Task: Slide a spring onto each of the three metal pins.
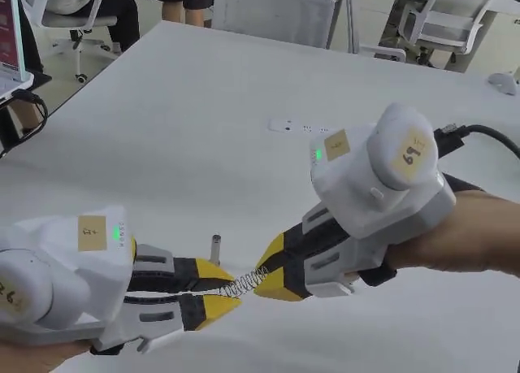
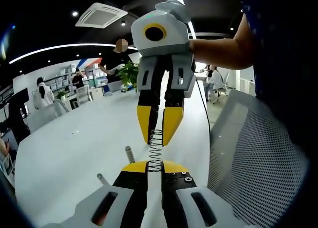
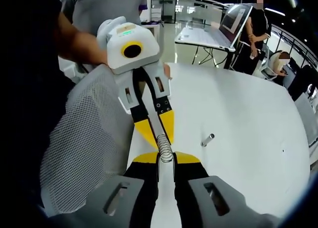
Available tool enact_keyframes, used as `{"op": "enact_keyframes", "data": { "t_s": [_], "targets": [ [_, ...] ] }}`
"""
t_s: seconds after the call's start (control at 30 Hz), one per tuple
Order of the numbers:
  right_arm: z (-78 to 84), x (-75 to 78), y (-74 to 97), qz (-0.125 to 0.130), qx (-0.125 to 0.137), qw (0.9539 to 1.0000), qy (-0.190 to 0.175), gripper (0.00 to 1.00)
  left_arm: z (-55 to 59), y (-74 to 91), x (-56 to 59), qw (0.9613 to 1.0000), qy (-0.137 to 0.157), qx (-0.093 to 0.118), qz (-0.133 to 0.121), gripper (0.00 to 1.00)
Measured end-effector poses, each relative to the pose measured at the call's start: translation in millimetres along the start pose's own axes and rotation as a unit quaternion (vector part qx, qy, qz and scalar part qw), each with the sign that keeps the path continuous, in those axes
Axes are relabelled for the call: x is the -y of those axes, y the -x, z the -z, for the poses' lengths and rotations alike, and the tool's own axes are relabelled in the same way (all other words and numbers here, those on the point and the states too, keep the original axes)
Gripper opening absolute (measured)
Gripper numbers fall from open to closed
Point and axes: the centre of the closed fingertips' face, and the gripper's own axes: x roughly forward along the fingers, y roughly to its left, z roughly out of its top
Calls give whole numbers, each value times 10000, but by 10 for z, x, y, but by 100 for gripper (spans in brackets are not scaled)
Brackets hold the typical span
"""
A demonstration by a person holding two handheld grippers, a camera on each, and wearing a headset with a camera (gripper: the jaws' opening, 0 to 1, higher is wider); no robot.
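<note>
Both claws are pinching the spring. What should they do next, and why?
Probably one gripper should let go: the left gripper and right gripper both clamp the spring, so it cannot drop onto the bare pin nearby.

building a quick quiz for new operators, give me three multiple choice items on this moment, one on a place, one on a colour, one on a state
1. Where is the spring?
A. lying loose, gripped by nothing
B. held between the left gripper and the right gripper
C. in a bare hand

2. What colour are the gripper tips?
A. red
B. yellow
C. blue

3. How does the metal pin stand in the head view?
A. upright and bare
B. lying flat
C. carrying a coil

Answers:
1 B, each gripper is shut on one end of the spring, which spans the gap between them.
2 B, the tips of both grippers are yellow.
3 A, it stands upright behind the tips with nothing around it.
</note>
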Motion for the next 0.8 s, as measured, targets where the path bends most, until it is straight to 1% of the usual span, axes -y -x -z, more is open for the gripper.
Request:
{"op": "enact_keyframes", "data": {
  "t_s": [0.27, 0.5, 0.57, 0.63, 0.8],
  "targets": [
    [-105, -15, -14, -54, -117, 9997, 185, 8, 6, 10, -15, 10000, 27, 36, -14, 2],
    [-227, -32, -34, -81, -119, 9993, 349, 8, -8, 23, -29, 9999, 95, 111, -26, 2],
    [-228, -29, -43, -91, -146, 9992, 373, 8, -5, 27, -37, 9999, 104, 115, -39, 2],
    [-222, -24, -56, -122, -193, 9990, 376, 9, -4, 38, -44, 9998, 136, 163, -51, 2],
    [-201, -32, -102, -185, -311, 9986, 394, 10, -24, 35, -31, 9996, 159, 240, -28, 2]
  ]
}}
